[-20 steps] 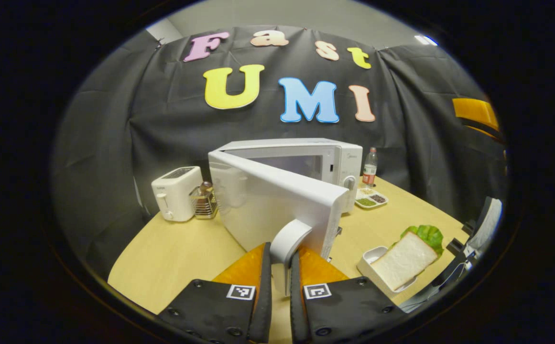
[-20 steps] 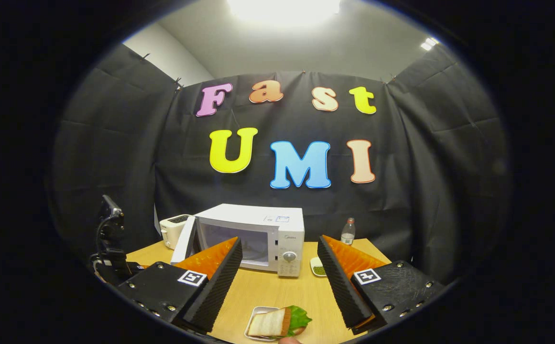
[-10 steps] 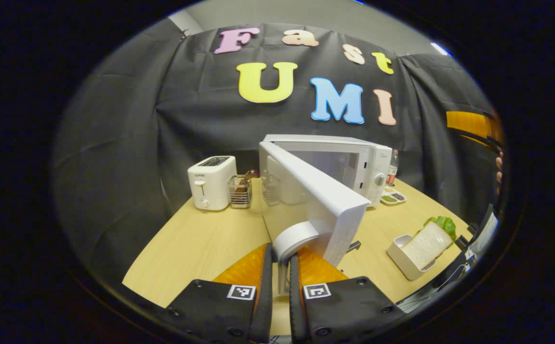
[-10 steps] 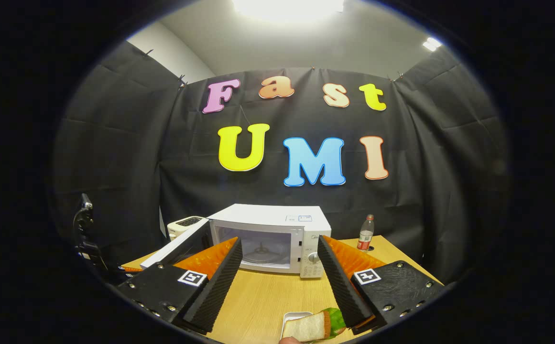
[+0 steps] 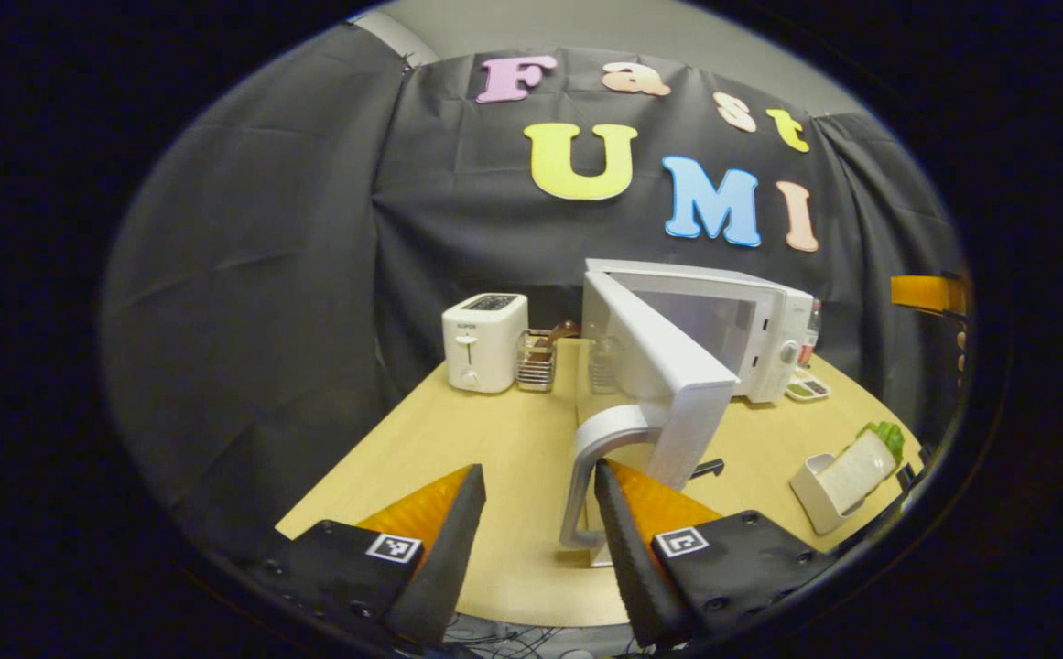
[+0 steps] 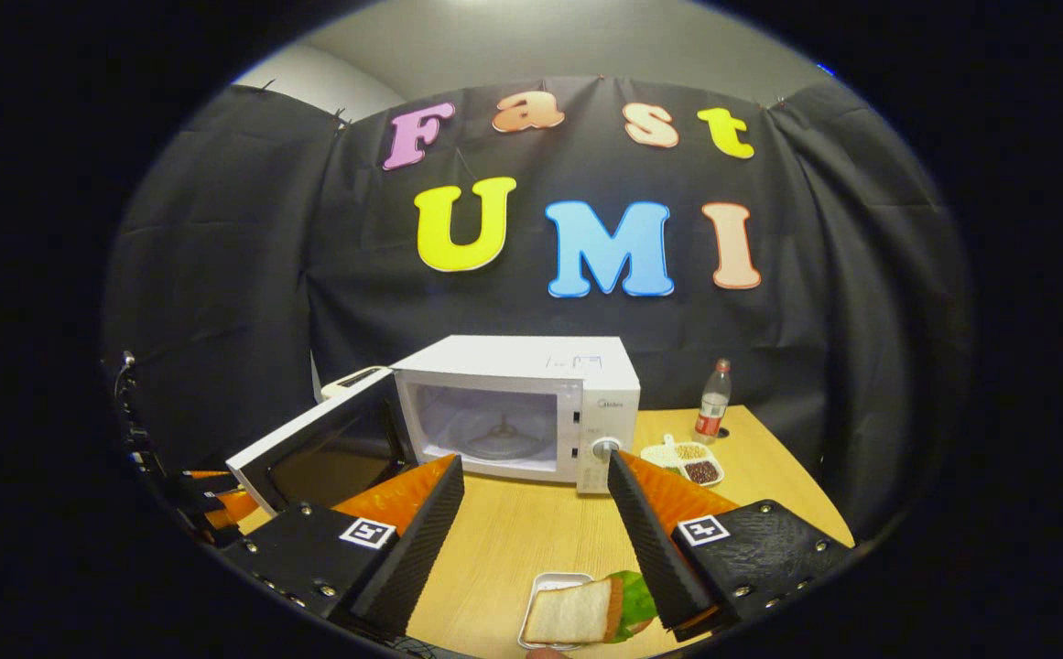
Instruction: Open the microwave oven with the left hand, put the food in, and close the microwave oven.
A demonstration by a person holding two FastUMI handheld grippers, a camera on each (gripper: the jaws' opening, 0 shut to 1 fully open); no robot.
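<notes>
The white microwave (image 6: 531, 403) stands at the back of the table with its door (image 6: 311, 448) swung wide to the left and its cavity in plain sight. In the left gripper view the door's curved handle (image 5: 586, 458) sits between the spread fingers of my left gripper (image 5: 537, 471), close to the right finger; the gripper is open. The food, a sandwich with lettuce (image 6: 577, 611) in a small white tray, lies just below my right gripper (image 6: 535, 460), which hangs open above the table. The sandwich (image 5: 847, 467) is also at the right of the left gripper view.
A white toaster (image 5: 483, 340) and a wire utensil holder (image 5: 538, 357) stand left of the microwave. A bottle (image 6: 712, 403) and a divided dish (image 6: 687, 458) sit to its right. The wooden table (image 6: 513, 540) has bare room in front of the microwave.
My left gripper has opened and let go of the door handle after swinging the door wider. The right gripper has tipped down nearer the table, over the sandwich.
</notes>
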